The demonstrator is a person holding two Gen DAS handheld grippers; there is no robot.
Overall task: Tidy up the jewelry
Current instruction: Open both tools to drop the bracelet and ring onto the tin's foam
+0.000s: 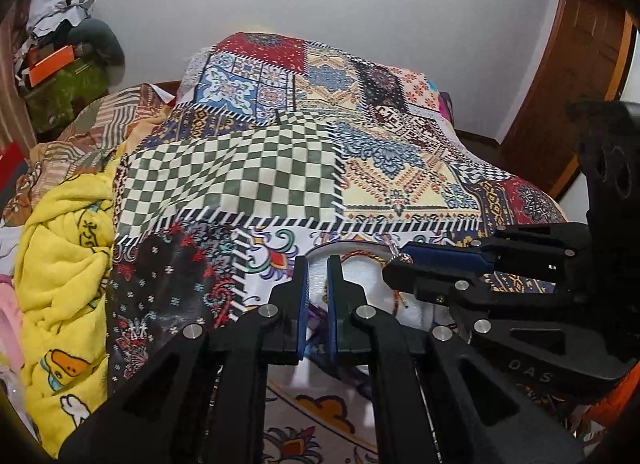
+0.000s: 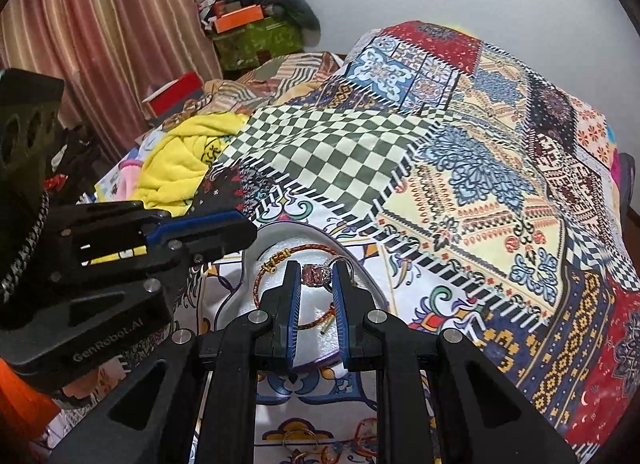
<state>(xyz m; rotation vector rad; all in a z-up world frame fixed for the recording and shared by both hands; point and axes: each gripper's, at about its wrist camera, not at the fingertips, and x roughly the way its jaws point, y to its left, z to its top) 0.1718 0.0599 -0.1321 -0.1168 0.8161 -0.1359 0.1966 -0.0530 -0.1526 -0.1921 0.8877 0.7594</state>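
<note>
So far we have a red cord bracelet [image 2: 298, 250] in the white tray [image 2: 256, 244], our right gripper [image 2: 316, 278] clasps a pink ring [image 2: 316, 275] above it, our left gripper [image 1: 318, 264] pinches its rim, and more pieces [image 2: 320, 444] wait on the bedspread [image 2: 480, 204].

Bed covered by a patchwork spread [image 2: 460, 168] of checked, floral and tiled panels. Directly on it: a white heart-shaped tray [image 2: 256, 248] near the front edge, a crumpled yellow blanket [image 2: 180, 160] at the left side, a red box [image 2: 176, 94] farther back.
</note>
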